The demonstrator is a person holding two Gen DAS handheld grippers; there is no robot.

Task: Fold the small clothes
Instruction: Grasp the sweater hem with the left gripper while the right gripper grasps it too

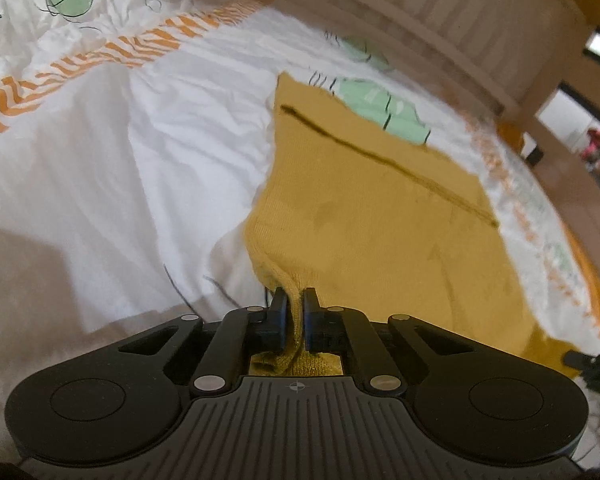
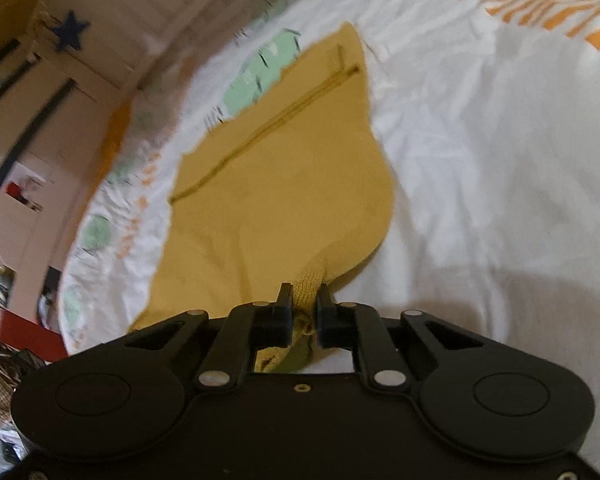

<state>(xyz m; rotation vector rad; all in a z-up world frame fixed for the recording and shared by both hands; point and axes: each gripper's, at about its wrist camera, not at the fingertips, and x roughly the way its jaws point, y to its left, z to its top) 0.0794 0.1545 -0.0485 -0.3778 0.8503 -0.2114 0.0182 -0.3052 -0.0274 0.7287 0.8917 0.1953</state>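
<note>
yellow garment (image 1: pixel 380 208) near corners hidden behind claw bodies, room beyond bed frame (image 1: pixel 460 20) blurred

no readable text, labels or numbers

Both the left gripper (image 1: pixel 296 300) and right gripper (image 2: pixel 305 296) angle downward, jaws clamped together.

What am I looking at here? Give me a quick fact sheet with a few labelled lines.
setting: a bed with a white printed sheet
garment: a mustard yellow garment lying on the sheet, a dark seam line across it
left gripper: shut on a bunched edge of the garment
right gripper: shut on another bunched edge of the garment
background: a pale wooden bed frame
folding: no finished fold visible yet
</note>
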